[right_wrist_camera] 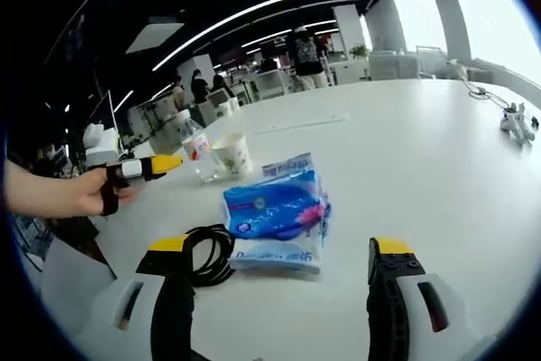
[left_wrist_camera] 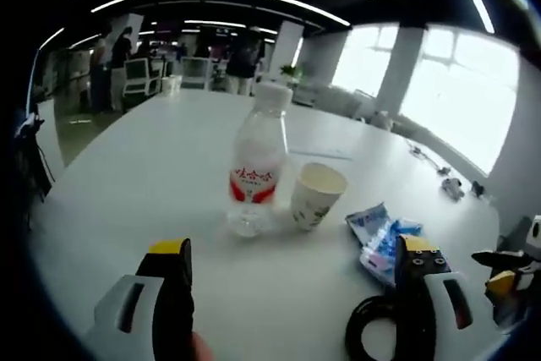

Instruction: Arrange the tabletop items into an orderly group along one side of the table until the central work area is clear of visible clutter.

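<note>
1. Nearest in the left gripper view, the left gripper [left_wrist_camera: 292, 264] has its yellow-tipped jaws spread wide, with nothing between them; both hang over the white table [left_wrist_camera: 152, 166].
2. Beyond the left jaw, the bottle [left_wrist_camera: 255, 166] stands upright with a white cap and a red label, its lower part clear.
3. Just right of it, close but whether touching I cannot tell, stands a paper cup [left_wrist_camera: 316, 195], open mouth up.
4. Further right lie the blue tissue packs [left_wrist_camera: 380, 238], partly hidden behind the right jaw.
5. A black cable [left_wrist_camera: 372, 336] is coiled at the base of that jaw.
6. At the far right edge, the right gripper [left_wrist_camera: 507, 272] comes into view.
7. In the right gripper view, a hand [right_wrist_camera: 72, 192] at the left holds the left gripper [right_wrist_camera: 139, 169], its yellow tip pointing at the bottle [right_wrist_camera: 194, 151] and cup [right_wrist_camera: 232, 155].
8. The right gripper [right_wrist_camera: 279, 255] also has its jaws spread apart and empty, above the table [right_wrist_camera: 423, 150].
9. Between them, the cable [right_wrist_camera: 207, 253] lies touching the tissue packs [right_wrist_camera: 275, 209], which are stacked one on another.
10. Bottle, cup, packs and cable form a loose cluster toward one side of the table.
11. Far right, small white parts [right_wrist_camera: 516, 122] sit well apart near the edge.
12. People [right_wrist_camera: 304, 52] stand among desks in the background.
</note>
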{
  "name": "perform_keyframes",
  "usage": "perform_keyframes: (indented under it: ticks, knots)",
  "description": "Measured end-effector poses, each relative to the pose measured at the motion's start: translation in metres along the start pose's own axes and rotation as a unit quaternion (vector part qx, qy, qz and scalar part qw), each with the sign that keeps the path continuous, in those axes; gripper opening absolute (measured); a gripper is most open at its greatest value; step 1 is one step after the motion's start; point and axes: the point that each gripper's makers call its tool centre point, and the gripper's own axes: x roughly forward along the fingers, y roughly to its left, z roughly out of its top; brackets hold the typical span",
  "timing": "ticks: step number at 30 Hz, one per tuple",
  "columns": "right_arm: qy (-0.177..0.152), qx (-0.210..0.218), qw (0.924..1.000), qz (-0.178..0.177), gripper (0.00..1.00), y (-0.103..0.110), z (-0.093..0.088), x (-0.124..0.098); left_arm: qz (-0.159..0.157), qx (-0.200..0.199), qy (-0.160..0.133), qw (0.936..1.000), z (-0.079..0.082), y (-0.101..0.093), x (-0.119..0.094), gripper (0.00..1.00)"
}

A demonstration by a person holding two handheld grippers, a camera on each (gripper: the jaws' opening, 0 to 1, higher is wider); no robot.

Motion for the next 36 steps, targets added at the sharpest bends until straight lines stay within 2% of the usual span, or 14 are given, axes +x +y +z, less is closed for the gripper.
perform_keyframes:
  ticks: [9, 14, 23, 26, 29, 33, 36]
  knots:
    - [0.014, 0.018, 0.9997, -0.005, 0.83, -0.008, -0.004, -0.003, -0.050, 0.006, 0.018, 0.9985, -0.011, -0.019, -0.021, 0.97]
    - [0.017, 0.023, 0.9996, -0.006, 0.83, -0.007, -0.008, -0.009, -0.060, 0.014, 0.030, 0.9977, -0.020, -0.020, -0.030, 0.97]
    - [0.033, 0.026, 0.9990, -0.013, 0.83, -0.006, -0.016, -0.014, -0.090, 0.014, 0.044, 0.9948, -0.023, -0.033, -0.037, 0.97]
    - [0.032, 0.018, 0.9992, -0.015, 0.83, -0.006, -0.012, -0.013, -0.103, 0.011, 0.045, 0.9936, -0.022, -0.038, -0.037, 0.97]
    - [0.033, 0.009, 0.9993, -0.015, 0.83, -0.008, -0.008, -0.011, -0.122, 0.029, 0.052, 0.9907, -0.024, -0.047, -0.035, 0.97]
    - [0.029, 0.007, 0.9995, -0.006, 0.83, -0.013, 0.002, -0.005, -0.117, 0.032, 0.058, 0.9909, -0.026, -0.051, -0.034, 0.97]
    - [0.032, 0.006, 0.9995, 0.007, 0.82, -0.019, 0.008, 0.007, -0.118, 0.034, 0.057, 0.9909, -0.024, -0.058, -0.029, 0.97]
